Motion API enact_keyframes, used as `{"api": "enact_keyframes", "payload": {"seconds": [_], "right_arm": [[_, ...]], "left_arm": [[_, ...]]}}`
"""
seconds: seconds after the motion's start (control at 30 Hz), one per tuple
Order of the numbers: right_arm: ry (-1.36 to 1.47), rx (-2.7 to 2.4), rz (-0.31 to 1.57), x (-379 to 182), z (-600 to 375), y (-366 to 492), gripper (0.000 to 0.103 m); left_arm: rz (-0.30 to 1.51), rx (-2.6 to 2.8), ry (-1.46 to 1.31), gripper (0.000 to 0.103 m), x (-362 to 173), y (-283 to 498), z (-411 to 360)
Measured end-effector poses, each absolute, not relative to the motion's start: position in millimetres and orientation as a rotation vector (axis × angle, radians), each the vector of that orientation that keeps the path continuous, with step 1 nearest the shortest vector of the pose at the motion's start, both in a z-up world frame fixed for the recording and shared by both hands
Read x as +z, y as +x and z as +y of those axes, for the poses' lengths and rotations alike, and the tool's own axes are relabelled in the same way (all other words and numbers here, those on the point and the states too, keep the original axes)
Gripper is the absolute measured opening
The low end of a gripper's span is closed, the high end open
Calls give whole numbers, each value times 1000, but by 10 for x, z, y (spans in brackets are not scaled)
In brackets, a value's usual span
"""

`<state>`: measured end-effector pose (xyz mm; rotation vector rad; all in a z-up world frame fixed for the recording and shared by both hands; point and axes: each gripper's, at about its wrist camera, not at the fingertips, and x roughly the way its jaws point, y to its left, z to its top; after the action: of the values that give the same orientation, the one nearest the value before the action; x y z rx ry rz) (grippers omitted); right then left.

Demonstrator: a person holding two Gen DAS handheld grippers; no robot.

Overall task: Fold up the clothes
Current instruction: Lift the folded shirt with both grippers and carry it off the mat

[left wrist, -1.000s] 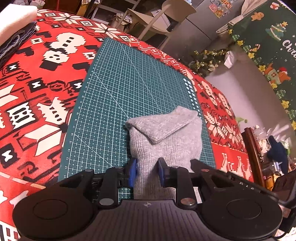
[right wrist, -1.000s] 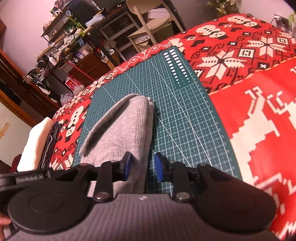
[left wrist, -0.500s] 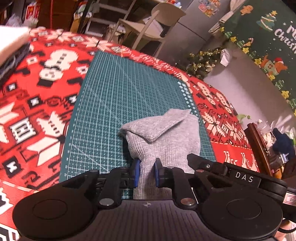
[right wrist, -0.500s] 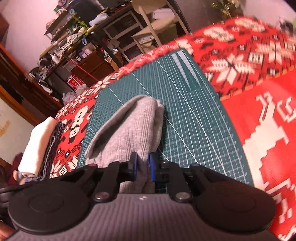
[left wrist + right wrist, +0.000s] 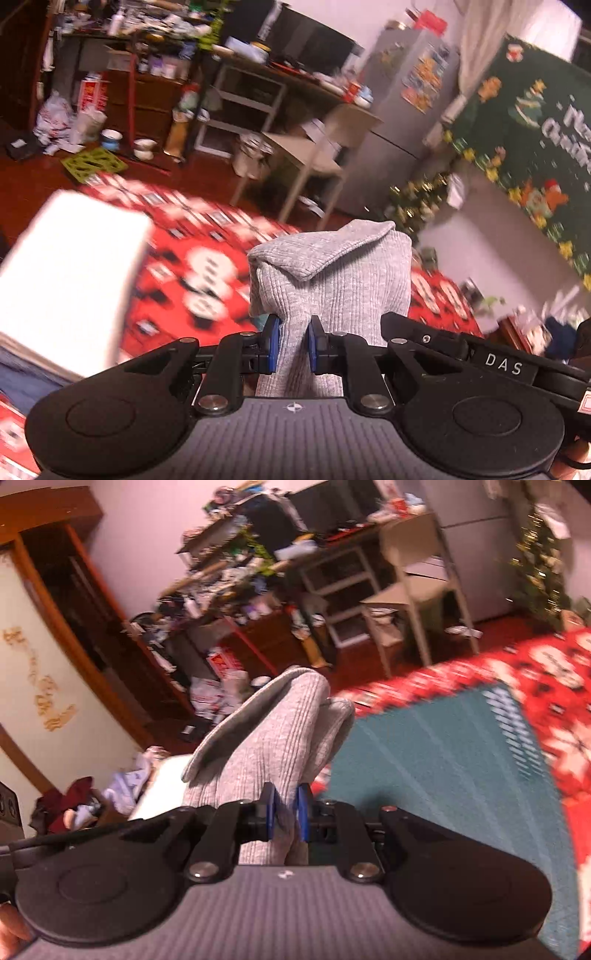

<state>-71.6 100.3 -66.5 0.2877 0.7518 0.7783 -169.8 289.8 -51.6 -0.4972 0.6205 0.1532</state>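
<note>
Both tongs, left [image 5: 291, 345] and right [image 5: 283, 818], are clenched on the folded grey ribbed knit garment [image 5: 332, 280], held up above the green gridded cutting mat [image 5: 443, 775] on the red patterned desk [image 5: 207, 273]; cluttered shelves [image 5: 236, 590] stand far behind.

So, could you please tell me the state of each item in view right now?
Grey garment: folded, lifted, pinched by both grippers.
Left gripper: jaws shut on the garment.
Right gripper: jaws shut on the garment.
Green mat: flat, bare.
White stack: folded, blurred.
</note>
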Motion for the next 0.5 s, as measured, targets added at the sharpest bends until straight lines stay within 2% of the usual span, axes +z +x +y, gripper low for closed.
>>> {"api": "enact_keyframes", "payload": {"seconds": [0.23, 0.5], "right_arm": [[326, 822, 825, -693, 1994, -564, 14], [368, 871, 908, -738, 3119, -390, 14]], "left_arm": [[631, 253, -408, 15, -138, -1671, 3823], [700, 332, -396, 15, -413, -1568, 4509]]}}
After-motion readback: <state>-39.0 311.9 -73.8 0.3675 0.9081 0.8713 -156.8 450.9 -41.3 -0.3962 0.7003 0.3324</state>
